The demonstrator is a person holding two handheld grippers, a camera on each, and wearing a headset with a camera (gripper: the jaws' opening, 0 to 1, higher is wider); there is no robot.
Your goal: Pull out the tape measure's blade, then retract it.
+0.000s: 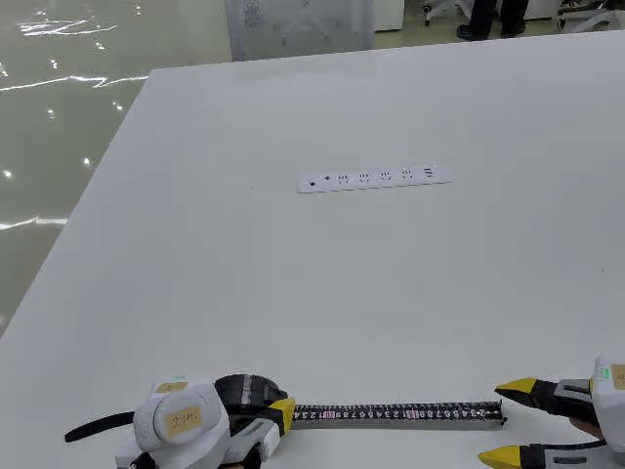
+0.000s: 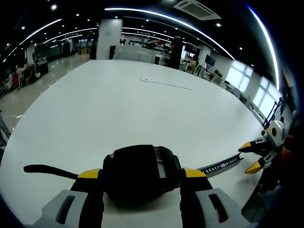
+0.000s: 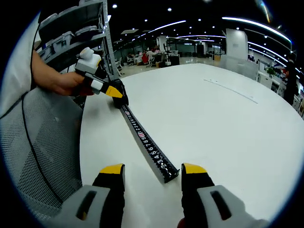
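Observation:
A black tape measure case [image 1: 244, 391] sits at the table's near edge, and my left gripper [image 1: 256, 412] is shut on it. In the left gripper view the case [image 2: 142, 166] lies between the yellow-tipped jaws of the left gripper [image 2: 142, 175]. The blade [image 1: 400, 412] lies pulled out flat on the table towards the right. My right gripper [image 1: 510, 422] stands open at the blade's end. In the right gripper view the blade end [image 3: 166, 172] rests between the spread tips of the right gripper [image 3: 153, 169], untouched. A black strap [image 1: 98, 427] trails left from the case.
A white power strip [image 1: 374, 178] lies mid-table on the white table [image 1: 293, 274]. The table's left edge [image 1: 88, 195] drops to a glossy floor. A mesh chair [image 3: 38, 142] and a shelf rack [image 3: 80, 28] stand behind the left gripper.

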